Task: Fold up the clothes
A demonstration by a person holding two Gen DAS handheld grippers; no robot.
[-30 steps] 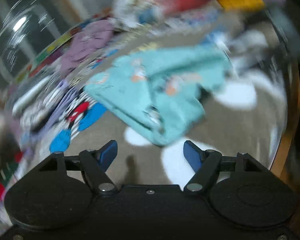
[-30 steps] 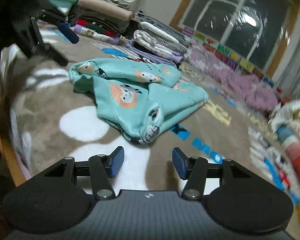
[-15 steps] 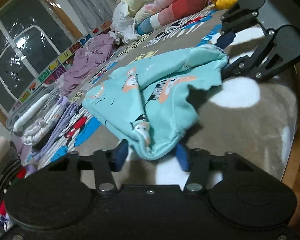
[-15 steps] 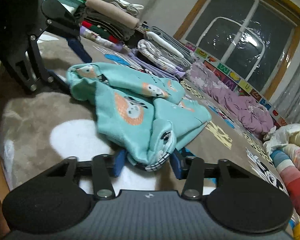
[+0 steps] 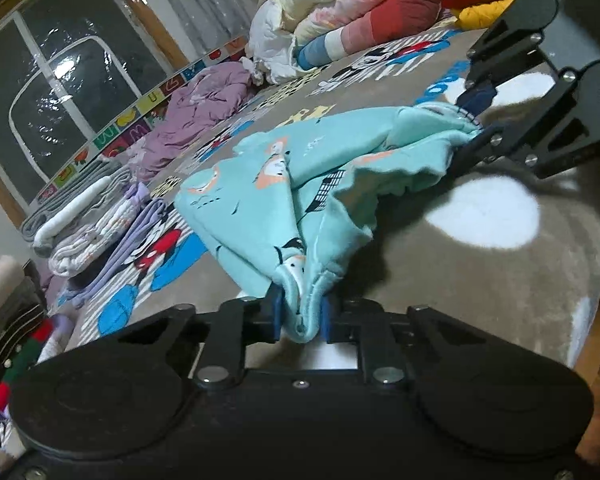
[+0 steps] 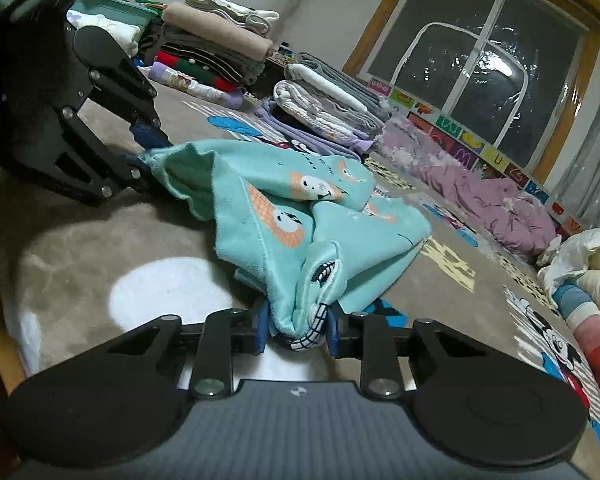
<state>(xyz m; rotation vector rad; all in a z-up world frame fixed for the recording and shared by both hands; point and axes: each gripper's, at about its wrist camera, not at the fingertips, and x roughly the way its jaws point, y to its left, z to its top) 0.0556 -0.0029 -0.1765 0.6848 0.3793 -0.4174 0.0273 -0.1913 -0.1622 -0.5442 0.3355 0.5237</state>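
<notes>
Turquoise garment (image 5: 312,184) lies crumpled on the grey rug (image 5: 480,280). Left gripper (image 5: 300,314) is closing, pads pressing one bunched corner; right gripper (image 6: 296,330) is closing on the opposite corner.

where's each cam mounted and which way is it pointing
Left wrist: sits on the left gripper, looking along its fingers, tilted down over the rug toward the window; its jaws are closing on the teal garment.
Right wrist: sits on the right gripper, aimed down across the rug toward the folded stacks; its jaws are closing on the garment's other end.
Shared: both see the garment, the window, and each other's gripper.
</notes>
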